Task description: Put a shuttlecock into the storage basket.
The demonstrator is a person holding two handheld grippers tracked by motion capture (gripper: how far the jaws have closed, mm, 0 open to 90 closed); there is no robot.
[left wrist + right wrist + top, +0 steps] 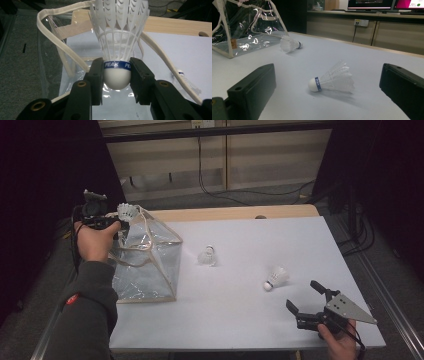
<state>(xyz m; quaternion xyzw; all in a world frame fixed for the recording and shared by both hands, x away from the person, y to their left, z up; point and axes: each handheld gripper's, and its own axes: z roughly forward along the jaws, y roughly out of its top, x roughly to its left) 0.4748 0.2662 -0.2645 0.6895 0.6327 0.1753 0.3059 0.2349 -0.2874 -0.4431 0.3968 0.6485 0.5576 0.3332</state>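
A white-topped table (300,240) is carrying a clear plastic bag (150,265) and two shuttlecocks, one lying near the bag (207,255), the other lying toward the right (276,278).

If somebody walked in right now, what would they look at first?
Probably the white shuttlecock pinched by its round cork end in the left gripper, held up over the open top of the clear plastic bag at the table's left side. Next, two more shuttlecocks lying on the white table: one mid-table, one just ahead of the open right gripper.
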